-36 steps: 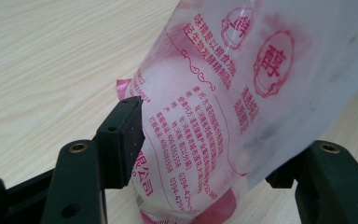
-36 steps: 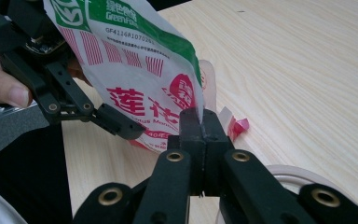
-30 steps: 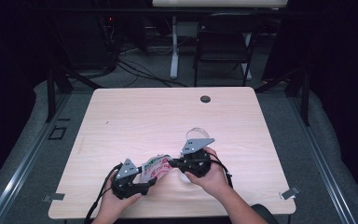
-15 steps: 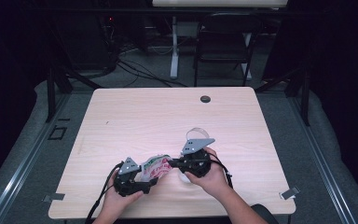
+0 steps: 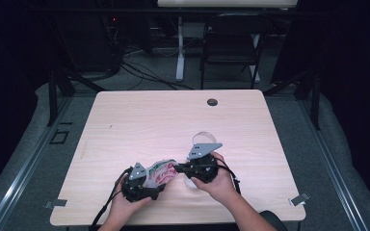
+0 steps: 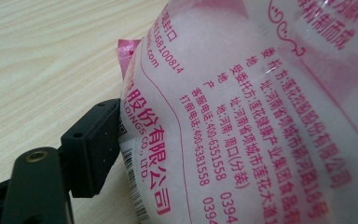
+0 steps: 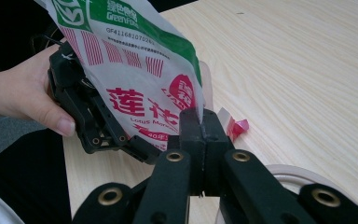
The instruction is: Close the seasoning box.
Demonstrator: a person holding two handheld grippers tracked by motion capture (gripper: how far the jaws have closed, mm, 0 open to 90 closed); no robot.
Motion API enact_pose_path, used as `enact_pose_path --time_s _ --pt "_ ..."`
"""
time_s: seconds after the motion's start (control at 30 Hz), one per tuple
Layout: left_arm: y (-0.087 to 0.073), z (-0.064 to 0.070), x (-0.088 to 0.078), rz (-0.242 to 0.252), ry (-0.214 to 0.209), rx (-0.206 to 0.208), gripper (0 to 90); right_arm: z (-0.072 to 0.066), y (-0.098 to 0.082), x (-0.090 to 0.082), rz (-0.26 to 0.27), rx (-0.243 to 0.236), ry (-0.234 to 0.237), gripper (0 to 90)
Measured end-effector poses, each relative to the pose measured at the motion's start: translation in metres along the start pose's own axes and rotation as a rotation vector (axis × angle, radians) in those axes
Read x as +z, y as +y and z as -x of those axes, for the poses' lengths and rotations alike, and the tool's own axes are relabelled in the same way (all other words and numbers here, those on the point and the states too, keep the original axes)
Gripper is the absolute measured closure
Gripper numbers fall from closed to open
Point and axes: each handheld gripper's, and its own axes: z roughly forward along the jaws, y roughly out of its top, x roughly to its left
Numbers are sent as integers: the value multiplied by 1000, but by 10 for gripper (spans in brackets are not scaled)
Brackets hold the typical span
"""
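Plastic packet (image 5: 160,172) pinched in right tool (image 7: 200,122), left tool (image 5: 150,188) freshly spread beside it, hands unmoved.

A light wood-grain desk (image 5: 139,120) stands on grey carpet. Near the desk's far edge, right of its middle, sits 1 small dark round grommet (image 5: 212,102). Beyond the desk's far edge stands 1 dark folding chair (image 5: 230,53), and to the chair's left a white post (image 5: 179,53) rises from the floor, with black cables (image 5: 139,72) trailing across the carpet toward it. A white ring-shaped thing (image 5: 203,137) lies on the desk, nearer than the grommet. Grey tape strips (image 5: 299,198) mark the carpet beside the desk's 2 near corners.
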Motion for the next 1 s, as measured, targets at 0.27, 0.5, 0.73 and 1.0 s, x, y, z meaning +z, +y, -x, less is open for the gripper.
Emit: enact_pose_path --time_s 0.27,0.5,0.73,1.0 --pt "-1 1 4 -13 9 8 223 0 -1 0 4 2 1 900" --pt "-3 1 8 -32 21 35 229 0 -1 1 8 5 -2 900" --pt "-7 0 13 -36 20 49 241 1 -2 1 3 6 -4 900" --pt "-5 2 15 -46 34 83 241 1 -2 1 6 9 -6 900"
